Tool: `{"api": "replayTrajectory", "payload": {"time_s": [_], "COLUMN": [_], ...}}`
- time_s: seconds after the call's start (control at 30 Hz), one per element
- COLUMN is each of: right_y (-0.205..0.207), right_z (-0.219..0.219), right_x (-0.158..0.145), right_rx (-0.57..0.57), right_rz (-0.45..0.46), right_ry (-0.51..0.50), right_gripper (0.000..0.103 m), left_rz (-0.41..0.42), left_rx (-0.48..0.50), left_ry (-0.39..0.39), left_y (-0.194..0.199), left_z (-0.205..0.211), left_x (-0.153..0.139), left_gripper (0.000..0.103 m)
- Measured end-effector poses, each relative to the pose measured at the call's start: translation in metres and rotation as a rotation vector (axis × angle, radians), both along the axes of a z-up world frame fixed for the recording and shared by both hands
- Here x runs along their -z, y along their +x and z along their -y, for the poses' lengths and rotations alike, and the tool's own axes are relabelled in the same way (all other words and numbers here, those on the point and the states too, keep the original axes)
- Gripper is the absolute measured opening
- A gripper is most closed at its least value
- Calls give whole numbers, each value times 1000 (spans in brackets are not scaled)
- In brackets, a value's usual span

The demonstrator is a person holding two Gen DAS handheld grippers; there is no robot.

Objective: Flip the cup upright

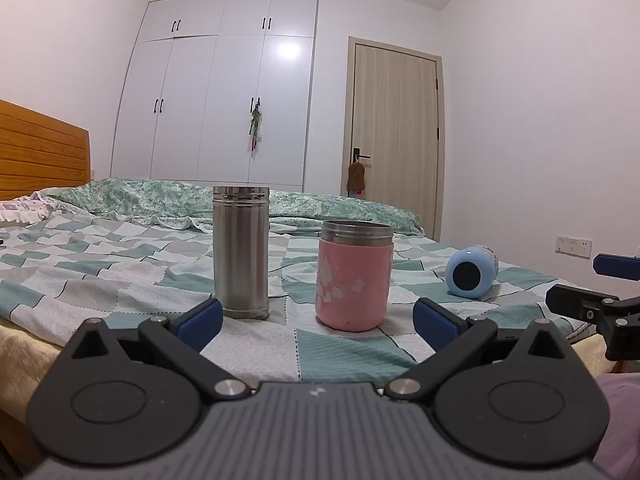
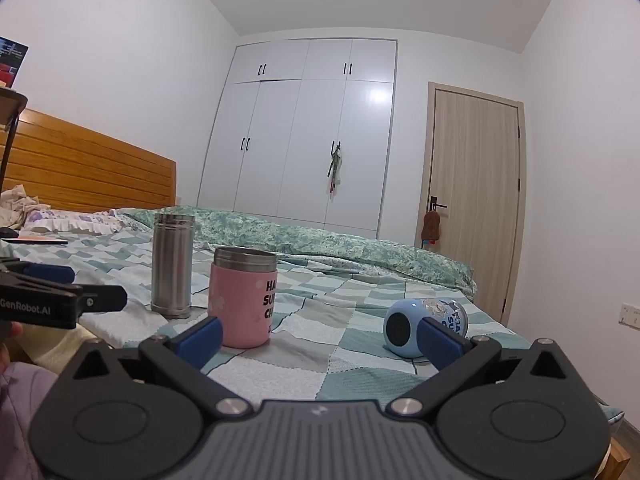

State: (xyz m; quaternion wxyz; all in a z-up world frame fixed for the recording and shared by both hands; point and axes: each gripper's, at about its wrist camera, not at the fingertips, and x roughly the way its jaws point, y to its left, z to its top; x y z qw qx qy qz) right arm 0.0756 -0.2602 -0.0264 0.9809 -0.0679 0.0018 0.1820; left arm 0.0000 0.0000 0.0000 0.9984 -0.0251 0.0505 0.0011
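Three vessels are set on the bed (image 1: 120,264): a flask (image 1: 241,252) upright at the left, a jar (image 1: 354,274) upright just right of it and nearer, and a cup (image 1: 471,266) laid on its side well to the right. A wardrobe (image 1: 216,88) and door (image 1: 396,136) are seen behind the bed.

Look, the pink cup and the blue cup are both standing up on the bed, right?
Not quite. The pink cup stands up on the bed, but the blue cup lies on its side. The right wrist view shows it best.
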Motion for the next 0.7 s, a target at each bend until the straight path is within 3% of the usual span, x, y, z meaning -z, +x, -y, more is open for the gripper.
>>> {"api": "replayTrajectory", "payload": {"time_s": [0.7], "right_y": [1], "right_z": [-1], "right_x": [0], "right_rx": [0], "right_rz": [3], "right_ry": [0], "right_gripper": [103], "left_rz": [3], "left_rx": [1], "left_ry": [4], "left_y": [1], "left_z": [2], "left_x": [0], "left_gripper": [103]}}
